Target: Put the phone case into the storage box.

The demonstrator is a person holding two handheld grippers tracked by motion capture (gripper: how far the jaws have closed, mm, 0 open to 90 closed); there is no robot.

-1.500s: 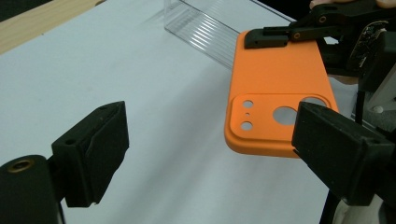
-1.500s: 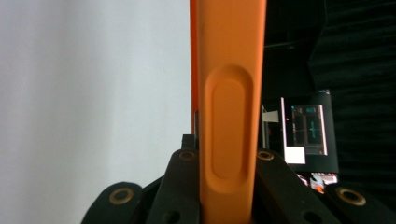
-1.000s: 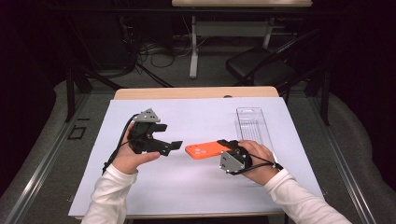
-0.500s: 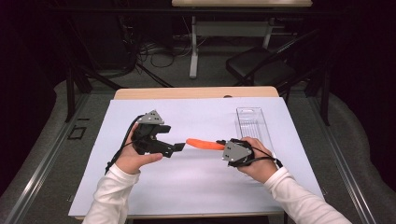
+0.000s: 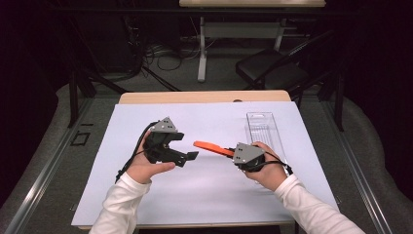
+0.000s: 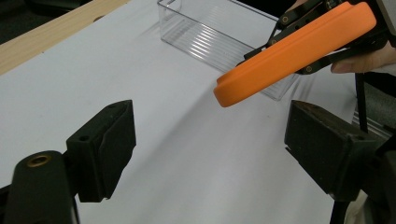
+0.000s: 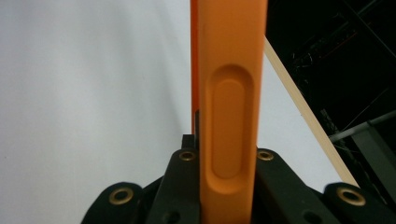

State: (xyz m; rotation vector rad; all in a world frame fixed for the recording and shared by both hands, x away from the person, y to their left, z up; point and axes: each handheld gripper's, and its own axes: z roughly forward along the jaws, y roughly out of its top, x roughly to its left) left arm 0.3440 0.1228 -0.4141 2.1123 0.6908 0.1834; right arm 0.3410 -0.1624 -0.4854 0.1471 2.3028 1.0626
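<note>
Orange, flat and oblong, the plastic case (image 5: pixel 210 147) is clamped at one end in the right gripper (image 5: pixel 233 152) and held above the white paper sheet (image 5: pixel 209 195) covering the counter; its free end points toward the left gripper (image 5: pixel 191 156), just short of it. Behind the right hand stands a clear ribbed plastic tray (image 5: pixel 263 127).

Left gripper view: the left gripper (image 6: pixel 210 149) is spread wide with nothing between its pads, and the orange case (image 6: pixel 294 51) hovers ahead, above and apart, before the tray (image 6: pixel 210 32).

Right gripper view: the right gripper (image 7: pixel 228 163) clenches the case (image 7: pixel 229 93), which rises edge-on from its pads.
</note>
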